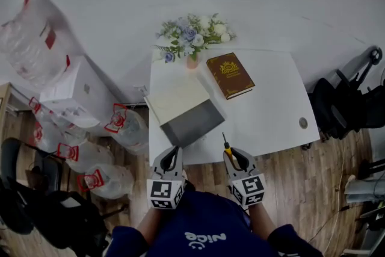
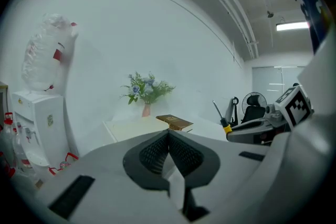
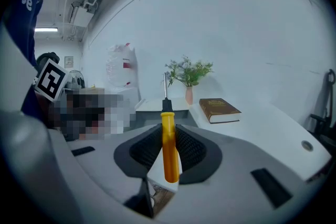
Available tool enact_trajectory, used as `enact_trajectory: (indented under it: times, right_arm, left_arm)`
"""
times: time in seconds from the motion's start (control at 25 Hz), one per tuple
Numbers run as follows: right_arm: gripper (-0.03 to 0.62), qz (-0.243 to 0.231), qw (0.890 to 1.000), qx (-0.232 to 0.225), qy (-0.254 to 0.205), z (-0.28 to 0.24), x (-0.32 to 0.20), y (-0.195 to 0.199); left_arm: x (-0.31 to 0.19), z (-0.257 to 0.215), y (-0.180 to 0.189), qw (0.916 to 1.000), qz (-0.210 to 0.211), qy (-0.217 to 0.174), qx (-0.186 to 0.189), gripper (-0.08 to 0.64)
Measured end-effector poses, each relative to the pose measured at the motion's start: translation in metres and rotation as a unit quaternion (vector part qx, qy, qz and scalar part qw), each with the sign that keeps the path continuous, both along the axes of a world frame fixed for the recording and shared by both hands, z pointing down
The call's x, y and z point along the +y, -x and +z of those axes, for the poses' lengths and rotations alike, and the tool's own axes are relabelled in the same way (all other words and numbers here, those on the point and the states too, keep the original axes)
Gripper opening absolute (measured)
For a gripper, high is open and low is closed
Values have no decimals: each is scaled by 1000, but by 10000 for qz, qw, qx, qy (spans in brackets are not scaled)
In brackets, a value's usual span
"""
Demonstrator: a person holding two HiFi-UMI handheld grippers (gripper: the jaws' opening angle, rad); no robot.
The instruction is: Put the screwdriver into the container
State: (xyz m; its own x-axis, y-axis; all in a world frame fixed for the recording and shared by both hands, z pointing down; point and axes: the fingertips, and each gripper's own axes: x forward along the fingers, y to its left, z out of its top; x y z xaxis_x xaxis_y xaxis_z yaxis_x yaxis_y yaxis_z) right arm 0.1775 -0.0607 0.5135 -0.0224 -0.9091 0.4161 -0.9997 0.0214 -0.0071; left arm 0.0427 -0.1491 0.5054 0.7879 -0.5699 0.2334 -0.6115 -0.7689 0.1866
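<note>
At the lower middle of the head view, both tongs sit side by side just below the near edge of the white worktop [image 1: 271,111]. The left tongs [image 1: 171,158] are fully closed: in the left gripper view their ribbed pads [image 2: 157,152] meet at the tip and nothing is between them. The right tongs [image 1: 233,158] stand narrow and are closed on the screwdriver [image 1: 227,146]. In the right gripper view the yellow handle [image 3: 169,149] is pressed between the two dark pads, and the black collar and the metal shaft stick out ahead of the tips, pointing up in the frame toward the worktop. So the screwdriver is in the right tongs, not in the container.

The container [image 1: 191,120] lies on the worktop, up and left of the screwdriver and apart from it. It is a grey box with a cream panel at its upper left side; this is perhaps a lid, but I cannot tell for sure.

By count: two tongs, one screwdriver, one container, one brown book [image 1: 230,74] to the upper right of the container, one pink vase [image 1: 192,61] with one bunch of flowers [image 1: 191,36] at the far edge, and one small round disc [image 1: 303,123] near the right edge of the worktop. On the floor at the left of the frame are several clear bags [image 1: 111,180] with red print.
</note>
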Motion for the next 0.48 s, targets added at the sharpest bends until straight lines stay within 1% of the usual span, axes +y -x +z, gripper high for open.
enact_trajectory:
  times: [0.12, 0.24, 0.4, 0.48]
  right_arm:
    - [94, -12, 9999, 113, -44, -3, -26, 2]
    - [94, -108, 9998, 155, 73, -3, -42, 7]
    - [94, -297, 9991, 245, 158, -3, -57, 9]
    - [92, -352, 9988, 310, 111, -5, -63, 5]
  left_arm:
    - [-26, -1, 3, 10000, 29, -8, 41, 17]
    - [-45, -1, 8, 10000, 38, -27, 34, 17]
    - [-62, 1, 15, 10000, -67, 41, 14, 17]
    - [-64, 2, 16, 9999, -102, 87, -3, 17]
